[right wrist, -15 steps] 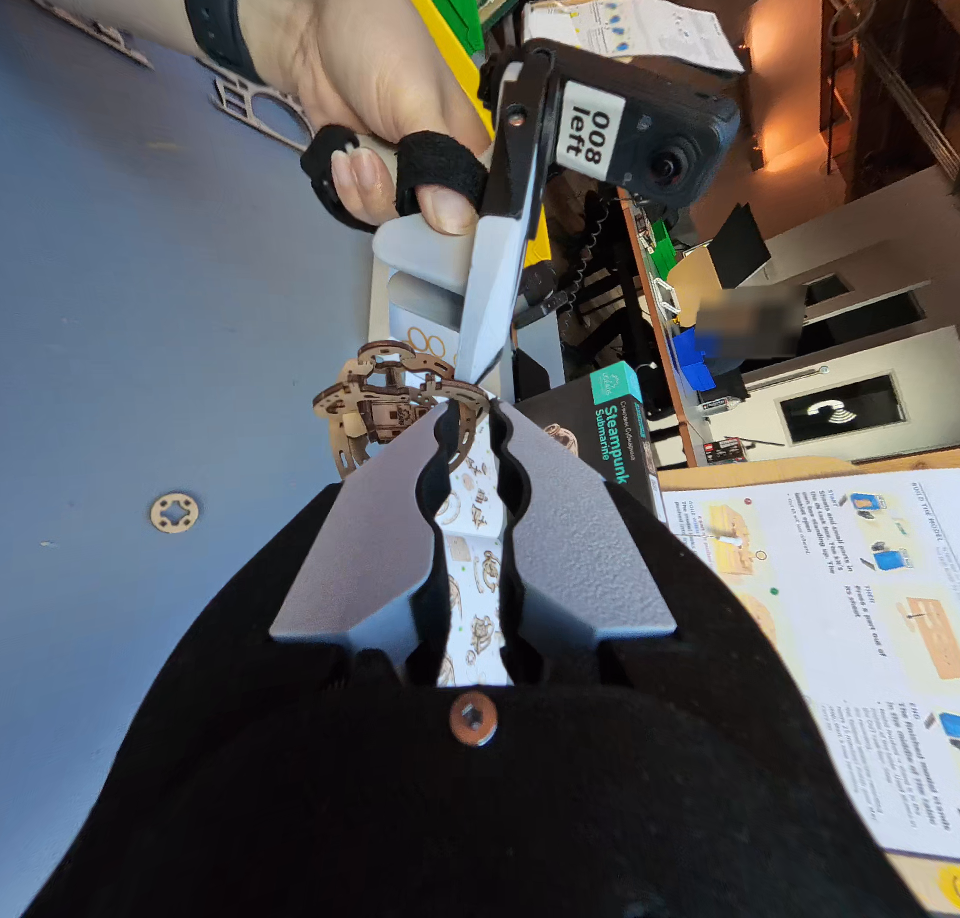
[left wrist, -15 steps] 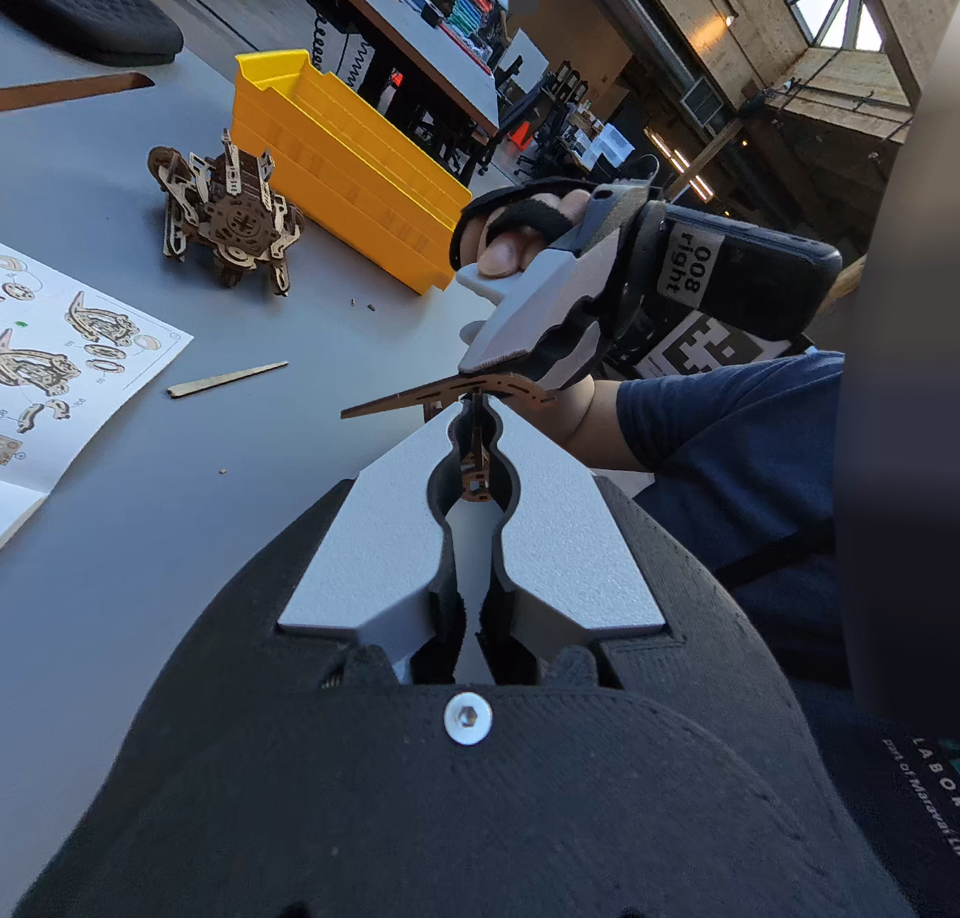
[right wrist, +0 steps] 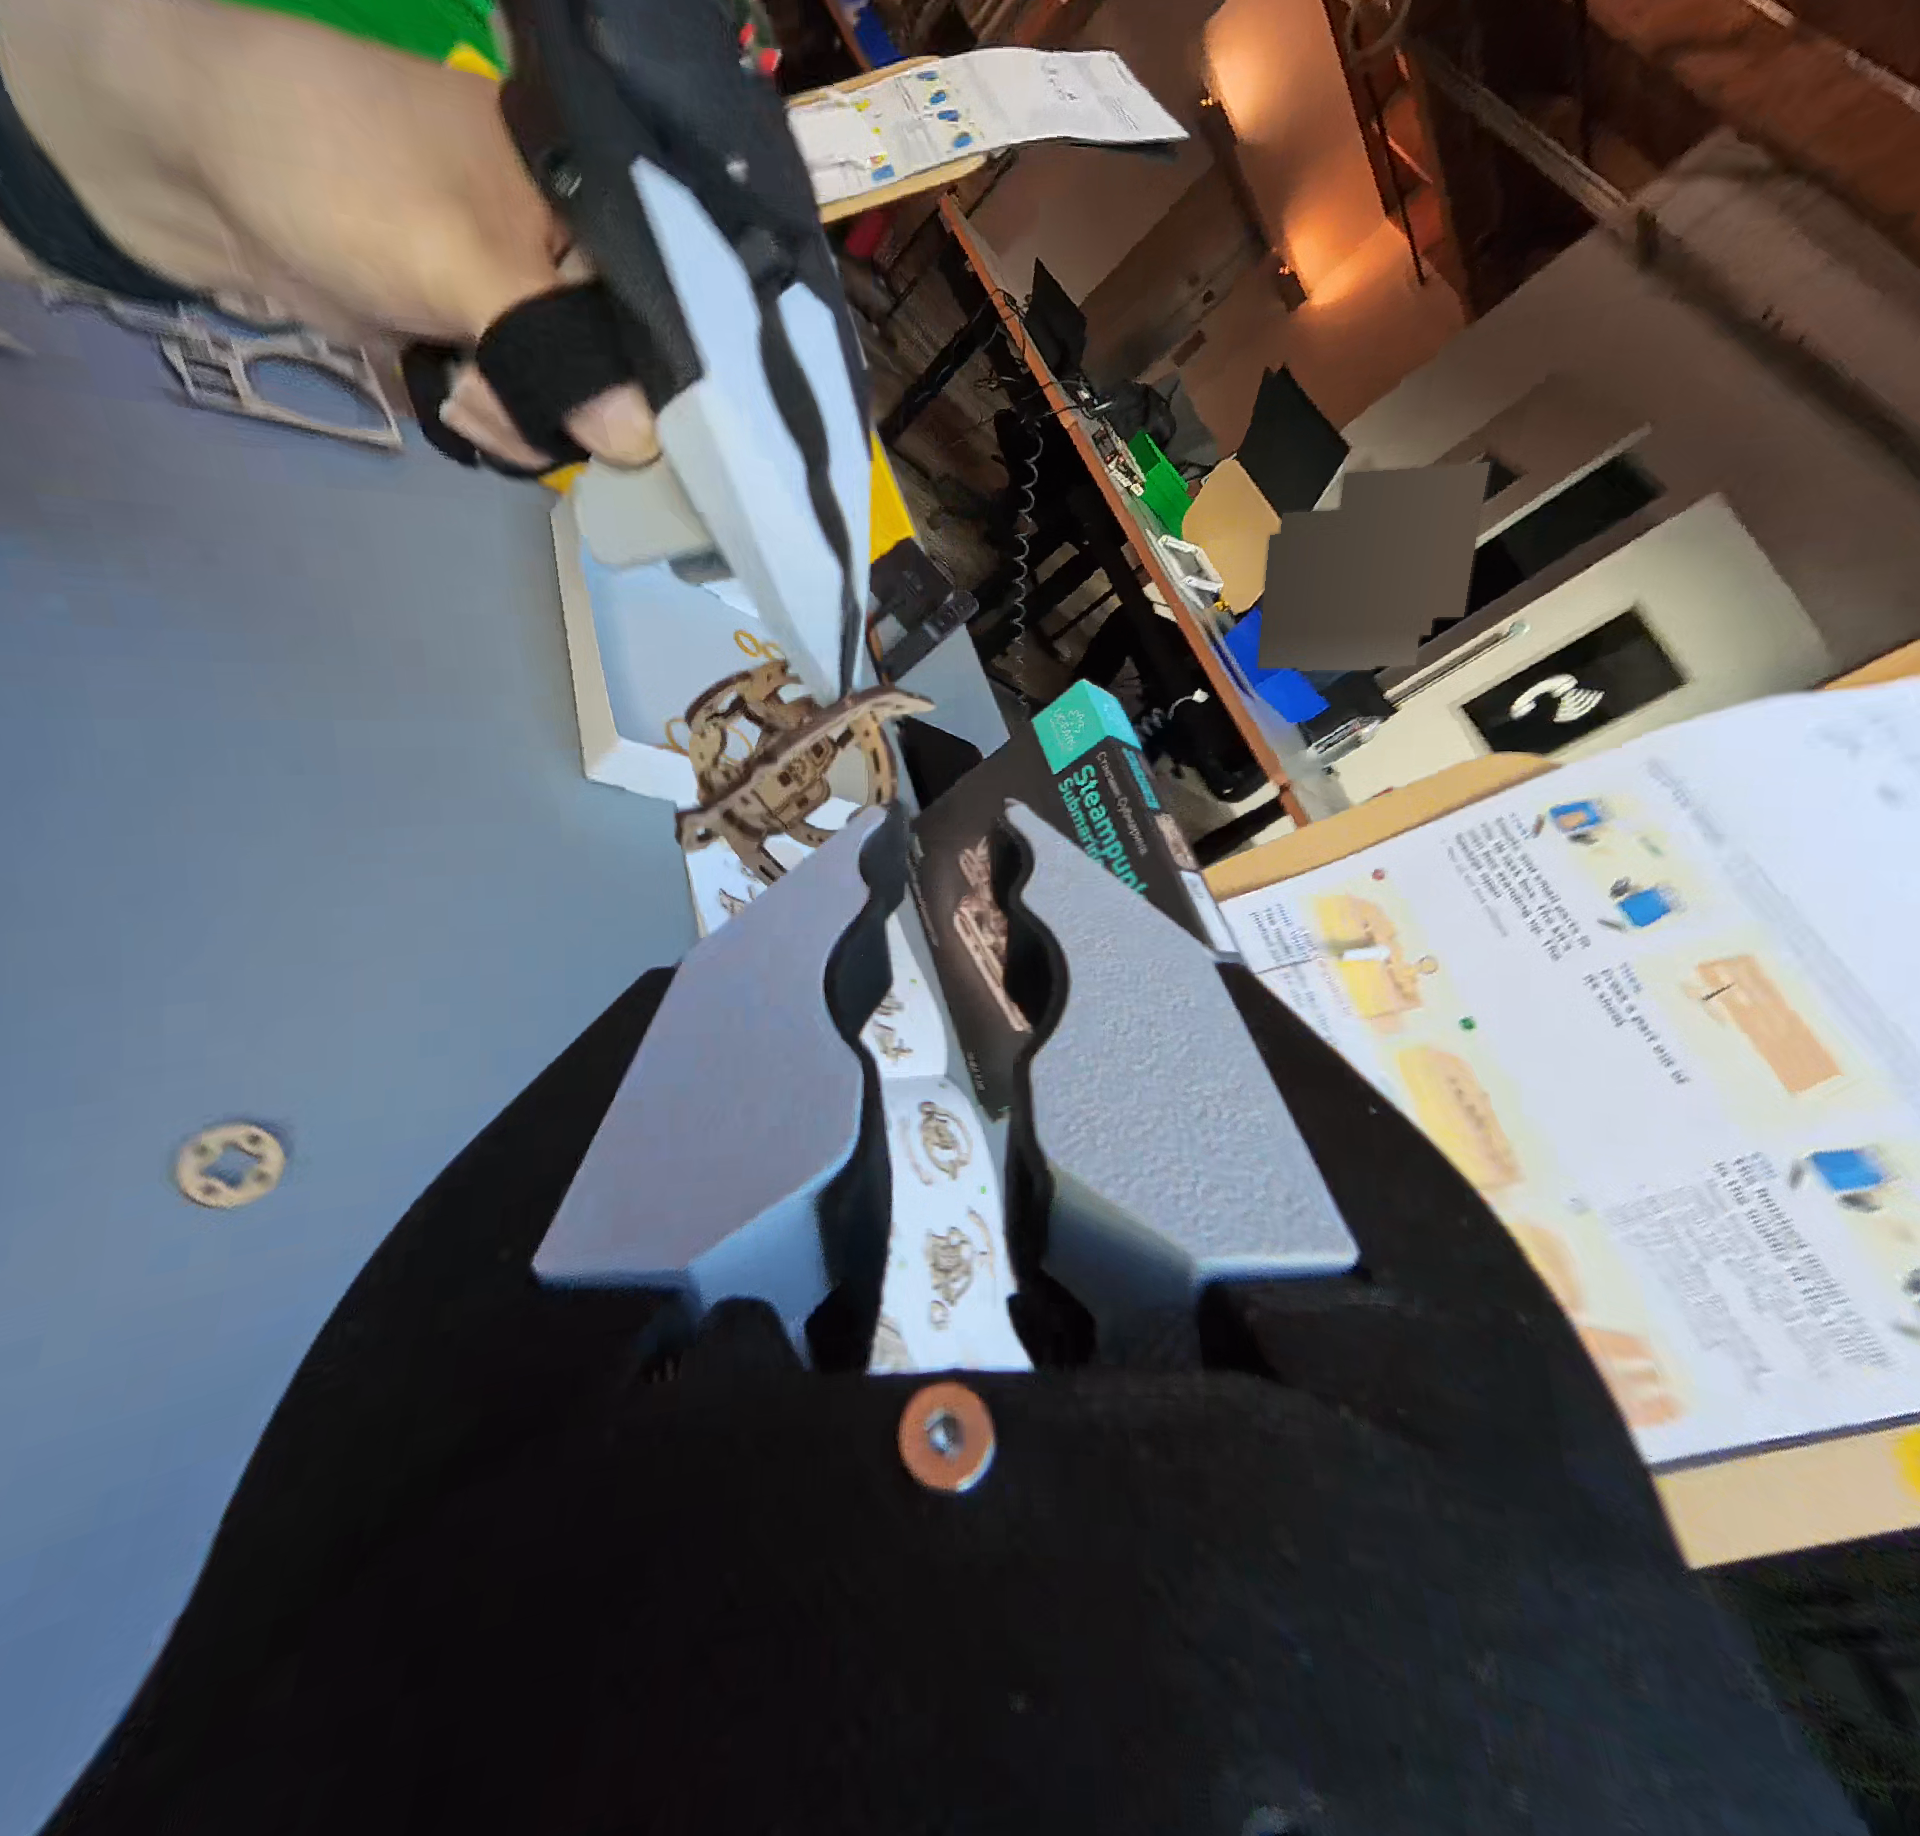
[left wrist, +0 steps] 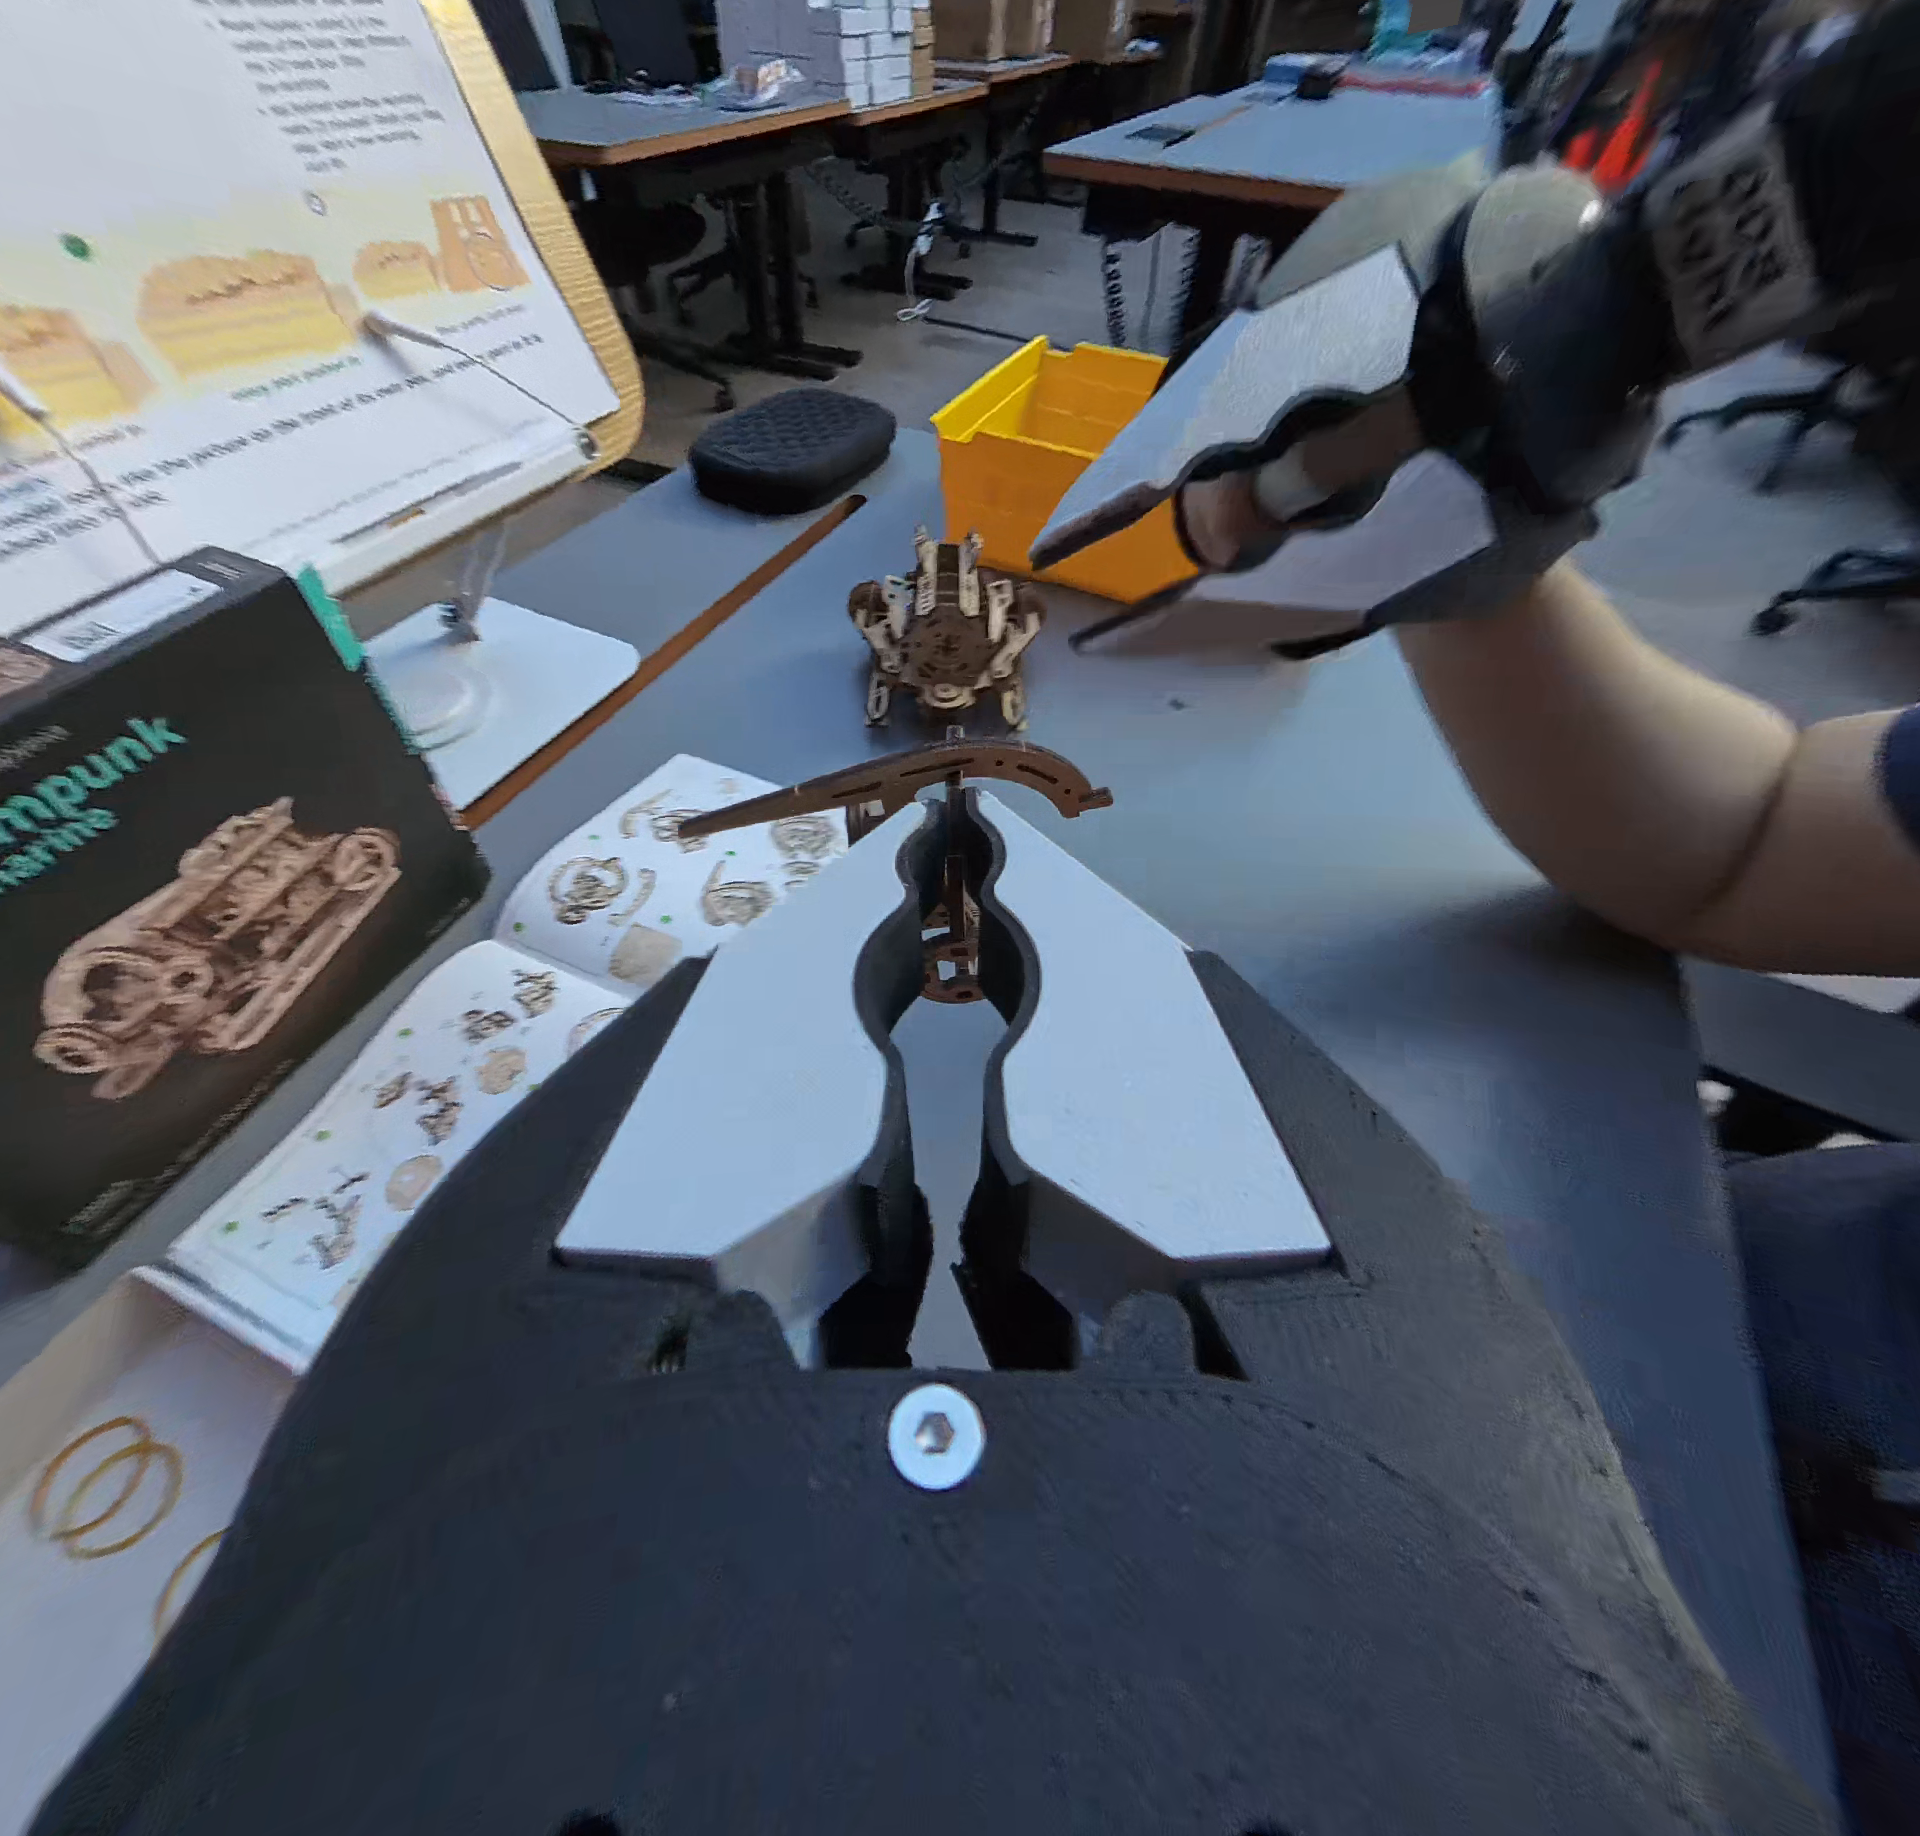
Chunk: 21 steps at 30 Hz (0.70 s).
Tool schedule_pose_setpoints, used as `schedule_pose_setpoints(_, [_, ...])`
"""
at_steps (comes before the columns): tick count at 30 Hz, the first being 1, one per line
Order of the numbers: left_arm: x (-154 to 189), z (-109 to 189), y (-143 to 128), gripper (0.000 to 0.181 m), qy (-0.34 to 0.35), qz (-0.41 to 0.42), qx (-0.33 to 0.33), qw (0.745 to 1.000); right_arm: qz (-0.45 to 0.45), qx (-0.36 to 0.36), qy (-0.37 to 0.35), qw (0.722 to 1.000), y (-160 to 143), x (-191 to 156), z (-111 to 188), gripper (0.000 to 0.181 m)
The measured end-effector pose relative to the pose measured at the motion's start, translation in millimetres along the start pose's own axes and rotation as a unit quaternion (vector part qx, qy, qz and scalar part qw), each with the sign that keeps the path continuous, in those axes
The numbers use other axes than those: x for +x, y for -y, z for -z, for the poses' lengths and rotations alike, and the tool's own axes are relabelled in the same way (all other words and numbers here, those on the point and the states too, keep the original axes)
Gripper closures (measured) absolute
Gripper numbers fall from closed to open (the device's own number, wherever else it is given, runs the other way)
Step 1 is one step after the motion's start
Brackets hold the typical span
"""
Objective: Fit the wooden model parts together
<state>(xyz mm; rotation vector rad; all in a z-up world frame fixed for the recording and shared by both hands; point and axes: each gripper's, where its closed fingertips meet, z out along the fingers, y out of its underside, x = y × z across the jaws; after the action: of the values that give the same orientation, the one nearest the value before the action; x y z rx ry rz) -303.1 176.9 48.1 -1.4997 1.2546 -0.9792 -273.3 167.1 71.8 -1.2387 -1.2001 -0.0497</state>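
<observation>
My left gripper (left wrist: 951, 815) is shut on a small wooden sub-assembly (left wrist: 951, 939) and holds it above the table. A curved slotted arc (left wrist: 904, 784) lies across the top of the sub-assembly. My right gripper (left wrist: 1055, 597) is open and empty, up and to the right of the arc and clear of it. In the right wrist view my right gripper (right wrist: 951, 825) is open, and the held sub-assembly (right wrist: 769, 758) is just beyond its left finger, under the left gripper's fingers (right wrist: 769, 498). A second wooden model (left wrist: 940, 633) stands on the grey table (left wrist: 1299, 851).
A yellow bin (left wrist: 1039, 446) and a black pad (left wrist: 795, 446) sit at the far table edge. A black kit box (left wrist: 208, 893), an open booklet (left wrist: 582, 955), a propped instruction board (left wrist: 260, 228) and rubber bands (left wrist: 99, 1485) are on the left. A loose wooden disc (right wrist: 229, 1163) and a cut-out sheet (right wrist: 281, 384) lie on the table. Tip to tip, the grippers are about 5 cm apart.
My right gripper was at the arc of the held sub-assembly and has drawn back from it, jaws wider. My left gripper has swung round with the sub-assembly and now faces the box and board.
</observation>
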Motion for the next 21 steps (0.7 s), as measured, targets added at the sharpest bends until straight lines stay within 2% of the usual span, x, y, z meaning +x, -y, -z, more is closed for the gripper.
schedule_pose_setpoints(3, [-7,-5,-7,0.181,0.079,-0.098,-0.036,0.991,-0.157,0.014,0.042,0.987,13,-5,-6,0.181])
schedule_pose_setpoints(5, [-9,-8,-10,0.181,0.118,-0.152,-0.056,0.980,-0.206,-0.021,0.039,0.978,8,-7,-14,0.181])
schedule_pose_setpoints(9, [-5,-11,-12,0.181,0.144,-0.192,-0.070,0.968,-0.239,-0.063,0.034,0.968,-2,-12,-21,0.181])
schedule_pose_setpoints(17, [-4,-12,-11,0.181,0.150,-0.194,-0.069,0.967,-0.296,-0.100,0.040,0.949,-15,-20,-28,0.179])
schedule_pose_setpoints(21, [-5,-12,-12,0.181,0.152,-0.196,-0.071,0.966,-0.322,-0.096,0.054,0.940,-13,-23,-29,0.178])
